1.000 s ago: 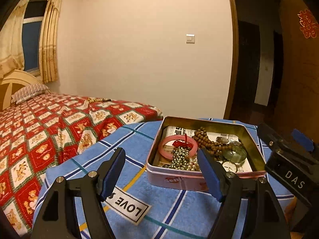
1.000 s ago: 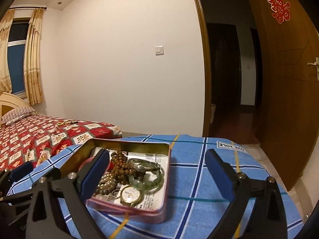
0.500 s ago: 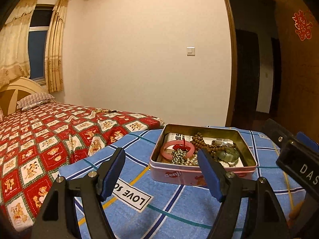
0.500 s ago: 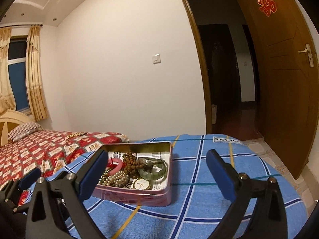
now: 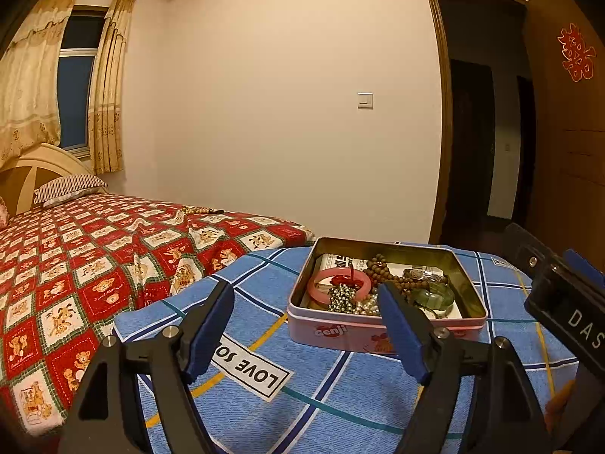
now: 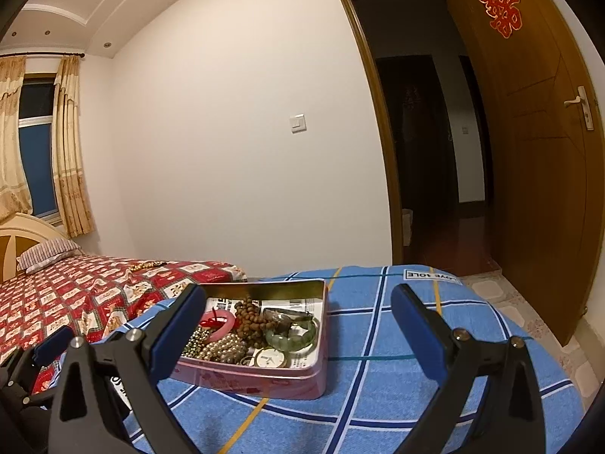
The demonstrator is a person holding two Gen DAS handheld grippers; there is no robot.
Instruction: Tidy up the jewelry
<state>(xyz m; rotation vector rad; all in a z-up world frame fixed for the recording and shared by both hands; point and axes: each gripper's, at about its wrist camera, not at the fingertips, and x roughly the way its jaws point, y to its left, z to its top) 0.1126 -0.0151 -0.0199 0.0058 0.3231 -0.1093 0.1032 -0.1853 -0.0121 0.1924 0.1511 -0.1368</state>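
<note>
Fingers: left gripper (image 5: 306, 325) and right gripper (image 6: 298, 329) both wide, empty.
Risk: tangled beads (image 6: 251, 319) in tin (image 6: 264, 378) may drag neighbours out.

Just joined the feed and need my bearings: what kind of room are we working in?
A home bedroom, most likely: a bed with a red patterned bedspread and striped pillow, a curtained window, and the jewelry tin on a blue checked blanket.

Warm lamplight is falling on a plain wall (image 6: 227, 151) bearing a switch (image 6: 297, 123). Curtains (image 5: 107, 87) are framing a dark window (image 5: 73, 87). A bed (image 5: 94, 249) is lying under a red cover. A wooden door (image 6: 537, 159) is standing open onto a dark hallway (image 6: 427, 151).
</note>
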